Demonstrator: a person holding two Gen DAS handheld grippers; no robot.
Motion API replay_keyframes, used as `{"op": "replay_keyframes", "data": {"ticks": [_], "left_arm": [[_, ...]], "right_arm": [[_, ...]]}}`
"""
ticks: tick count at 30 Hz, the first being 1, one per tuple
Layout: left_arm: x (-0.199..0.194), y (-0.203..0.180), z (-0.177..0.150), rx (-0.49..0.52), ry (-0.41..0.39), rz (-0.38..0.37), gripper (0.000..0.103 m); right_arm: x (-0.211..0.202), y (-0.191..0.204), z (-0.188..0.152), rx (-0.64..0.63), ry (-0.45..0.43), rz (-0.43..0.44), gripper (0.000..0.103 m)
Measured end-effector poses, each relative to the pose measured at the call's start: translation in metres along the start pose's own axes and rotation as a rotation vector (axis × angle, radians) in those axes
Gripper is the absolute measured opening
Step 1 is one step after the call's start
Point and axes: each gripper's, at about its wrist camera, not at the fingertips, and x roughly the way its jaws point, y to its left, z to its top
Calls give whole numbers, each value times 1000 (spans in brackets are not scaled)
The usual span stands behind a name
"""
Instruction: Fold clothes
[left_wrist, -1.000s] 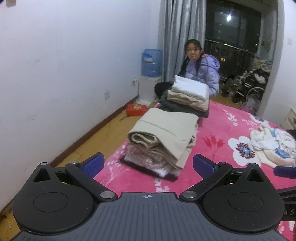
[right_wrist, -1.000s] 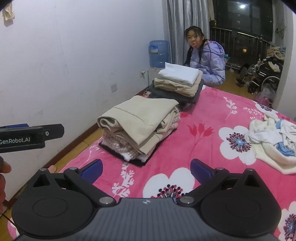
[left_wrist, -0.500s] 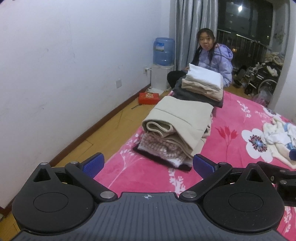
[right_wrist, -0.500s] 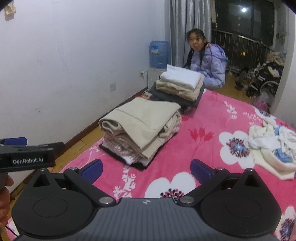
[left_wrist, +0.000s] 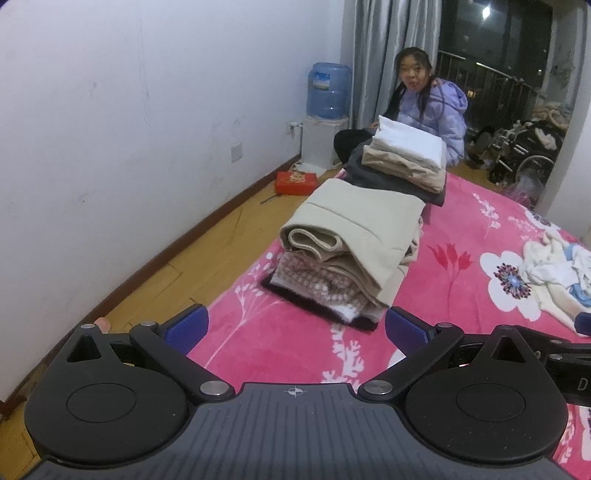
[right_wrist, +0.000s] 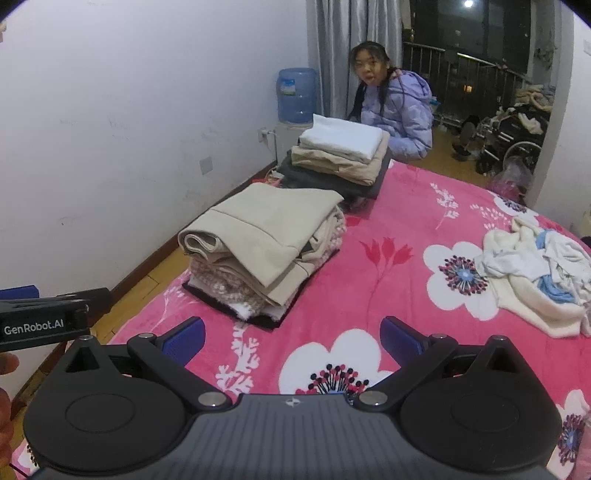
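I am looking across a pink flowered blanket spread on a wooden floor, with a white wall on the left and a grey curtain at the far end.

From my left wrist camera, the left gripper hangs above the near edge of the blanket with its blue pads spread wide and nothing between them. Straight ahead sits the near stack of folded clothes, a beige piece on top of knitted pink and dark layers. Just behind it stands the far stack, white on beige on dark grey. A person in a lilac jacket sits behind that stack. A water dispenser stands by the wall and a red box lies on the floor near it. At the right edge lies the unfolded heap of pale and blue cloth, well apart from both stacks.

From my right wrist camera, the right gripper is likewise spread wide and empty, over a white flower in the blanket pattern. The near stack is ahead to the left, the unfolded heap to the right. The left gripper's black body pokes in at the left edge.
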Motion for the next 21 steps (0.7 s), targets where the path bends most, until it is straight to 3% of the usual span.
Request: {"op": "replay_keyframes", "data": {"ticks": [21], "left_arm": [[-1,-31,1,47,-8,-7,103]], "right_arm": [[8,-13,-7,13,38,-34,103]]}}
